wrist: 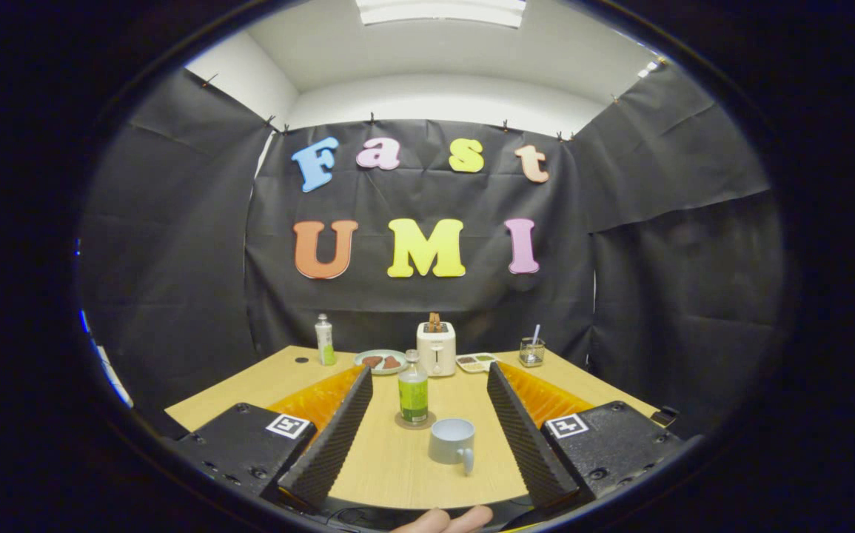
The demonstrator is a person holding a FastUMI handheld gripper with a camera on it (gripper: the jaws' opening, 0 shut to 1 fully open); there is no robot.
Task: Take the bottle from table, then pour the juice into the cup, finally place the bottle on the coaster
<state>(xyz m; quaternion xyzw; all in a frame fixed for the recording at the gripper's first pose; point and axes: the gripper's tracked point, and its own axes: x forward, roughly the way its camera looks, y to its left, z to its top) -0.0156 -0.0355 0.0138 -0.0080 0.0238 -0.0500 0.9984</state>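
Note:
A clear bottle (pixel 413 389) with green juice and a green label stands upright on a round brown coaster (pixel 414 422) on the wooden table (pixel 397 466). A light grey cup (pixel 453 441) with its handle toward me sits just in front and right of the bottle. My gripper (pixel 427 429) is open, its two fingers spread wide on either side of the bottle and cup, touching neither. Both things lie between the fingers, the bottle farther out near their tips.
At the table's back stand a second bottle with green liquid (pixel 324 340), a plate with food (pixel 381 361), a white toaster (pixel 436 348), a small tray (pixel 476 362) and a glass with a straw (pixel 531 352). A person's fingers (pixel 446 520) show beneath the gripper.

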